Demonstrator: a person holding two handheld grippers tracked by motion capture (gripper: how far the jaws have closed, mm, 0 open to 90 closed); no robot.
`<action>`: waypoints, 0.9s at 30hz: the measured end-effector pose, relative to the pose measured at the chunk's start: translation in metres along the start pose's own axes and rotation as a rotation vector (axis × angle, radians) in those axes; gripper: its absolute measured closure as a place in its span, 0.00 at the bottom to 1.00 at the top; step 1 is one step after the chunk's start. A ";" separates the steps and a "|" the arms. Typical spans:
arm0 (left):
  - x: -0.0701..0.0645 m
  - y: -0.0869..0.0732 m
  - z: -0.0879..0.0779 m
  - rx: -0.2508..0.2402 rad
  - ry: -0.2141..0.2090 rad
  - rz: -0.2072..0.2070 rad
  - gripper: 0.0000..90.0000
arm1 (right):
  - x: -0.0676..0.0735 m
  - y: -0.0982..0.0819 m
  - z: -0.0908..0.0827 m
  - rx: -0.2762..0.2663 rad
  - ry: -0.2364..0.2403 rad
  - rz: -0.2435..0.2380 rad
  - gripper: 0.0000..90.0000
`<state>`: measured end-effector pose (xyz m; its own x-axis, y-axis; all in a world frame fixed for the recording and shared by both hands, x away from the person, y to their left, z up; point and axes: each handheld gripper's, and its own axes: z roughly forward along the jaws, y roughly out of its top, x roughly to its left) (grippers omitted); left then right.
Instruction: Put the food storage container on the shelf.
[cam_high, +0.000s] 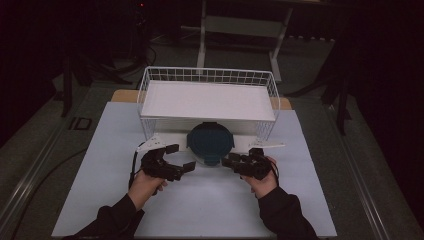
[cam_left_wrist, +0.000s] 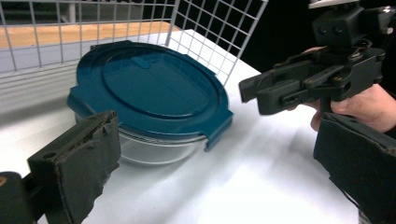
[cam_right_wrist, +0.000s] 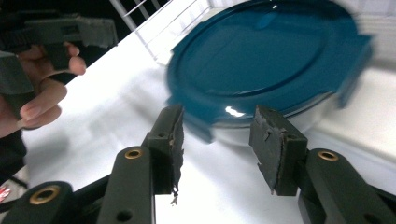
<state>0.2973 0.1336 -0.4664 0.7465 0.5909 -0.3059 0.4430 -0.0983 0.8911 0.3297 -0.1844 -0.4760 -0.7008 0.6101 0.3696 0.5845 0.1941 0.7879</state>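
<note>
A round clear glass container (cam_high: 210, 155) with a dark teal clip-on lid (cam_high: 210, 140) stands on the white table sheet, just in front of the wire rack. From the left gripper view the lid (cam_left_wrist: 149, 88) tops the glass bowl (cam_left_wrist: 149, 151); the right gripper view has the lid (cam_right_wrist: 266, 60) slightly blurred. My left gripper (cam_high: 181, 157) sits to the container's left, open wide (cam_left_wrist: 219, 168), touching nothing. At the container's right, my right gripper (cam_high: 229, 160) is open (cam_right_wrist: 219, 140), its jaws just short of a lid tab (cam_right_wrist: 201, 130). Nothing is held.
A white wire basket rack (cam_high: 207, 75) with a flat white shelf stands behind the container, its mesh wall (cam_left_wrist: 210, 32) close to the lid. The white table sheet (cam_high: 210, 205) extends toward the person. Each gripper view shows the other gripper (cam_left_wrist: 303, 86) (cam_right_wrist: 60, 32) in a hand.
</note>
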 end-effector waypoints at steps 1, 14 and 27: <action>-0.002 -0.001 -0.002 0.003 -0.004 0.002 0.01 | 0.003 -0.001 0.001 0.005 0.005 -0.003 0.63; -0.016 -0.031 -0.013 0.094 -0.032 0.058 0.01 | 0.025 -0.011 0.022 0.091 0.027 -0.052 0.99; -0.029 -0.052 -0.020 0.119 -0.032 0.111 0.01 | 0.027 -0.012 0.039 0.126 -0.009 -0.060 1.00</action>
<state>0.2424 0.1376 -0.4973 0.8088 0.5453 -0.2200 0.4111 -0.2569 0.8746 0.3201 -0.1400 -0.4947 -0.7327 0.6012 0.3189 0.5889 0.3252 0.7399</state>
